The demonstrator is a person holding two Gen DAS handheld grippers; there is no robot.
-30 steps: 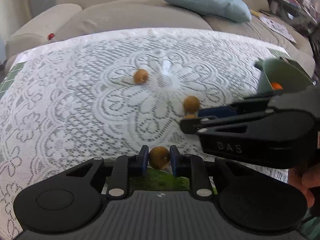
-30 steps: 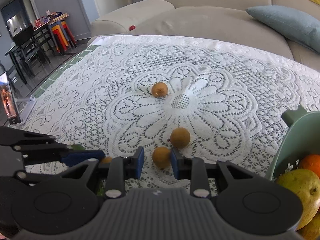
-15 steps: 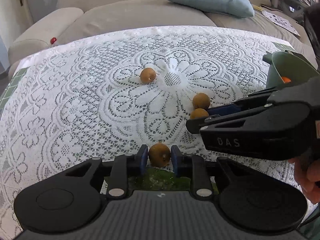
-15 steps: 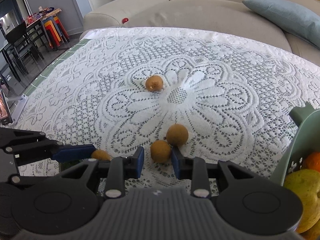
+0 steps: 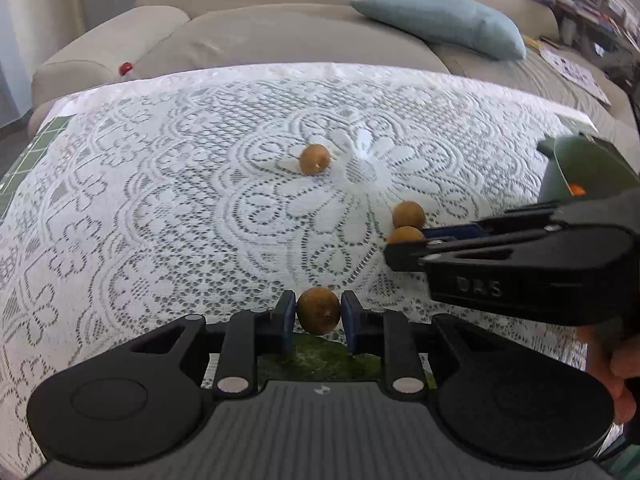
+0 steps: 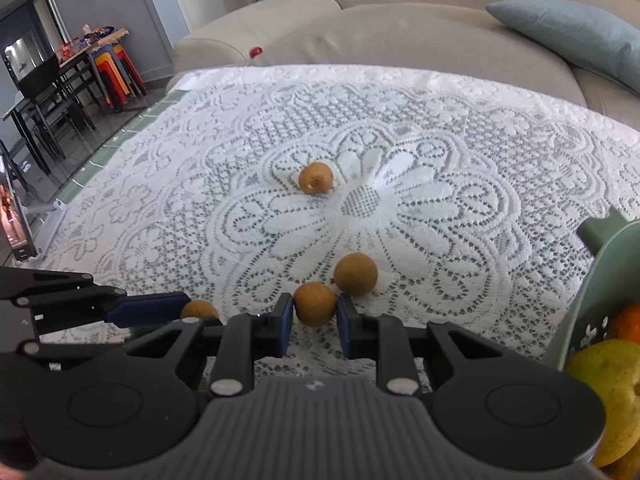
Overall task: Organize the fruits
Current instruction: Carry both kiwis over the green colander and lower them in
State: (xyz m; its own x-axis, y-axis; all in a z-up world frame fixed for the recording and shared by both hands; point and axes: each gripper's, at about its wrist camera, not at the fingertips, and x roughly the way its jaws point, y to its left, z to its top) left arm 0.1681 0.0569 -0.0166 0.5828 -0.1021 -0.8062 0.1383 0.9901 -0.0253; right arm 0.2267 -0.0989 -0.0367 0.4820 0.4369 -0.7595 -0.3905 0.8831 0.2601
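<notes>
Several small round brown fruits lie on a white lace tablecloth [image 5: 160, 208]. My left gripper [image 5: 318, 316] grips one brown fruit [image 5: 318, 306] just above the cloth, its jaws closing tight on it. My right gripper [image 6: 315, 310] has its blue pads on both sides of another brown fruit [image 6: 315, 302], jaws closing on it. A third fruit [image 6: 355, 274] touches that one from behind. A fourth [image 6: 315, 177] sits alone near the cloth's middle. In the left wrist view the right gripper [image 5: 404, 242] comes in from the right.
A green bowl [image 6: 592, 280] at the right edge holds an orange [image 6: 628, 322] and a yellow-green fruit [image 6: 604, 384]. A beige sofa [image 5: 280, 32] with a blue cushion [image 5: 440, 20] runs behind the table. A dark green patch [image 5: 320, 360] shows under the left fingers.
The right gripper's jaws have closed in from a small gap onto the brown fruit. The left gripper has kept its fruit and barely moved.
</notes>
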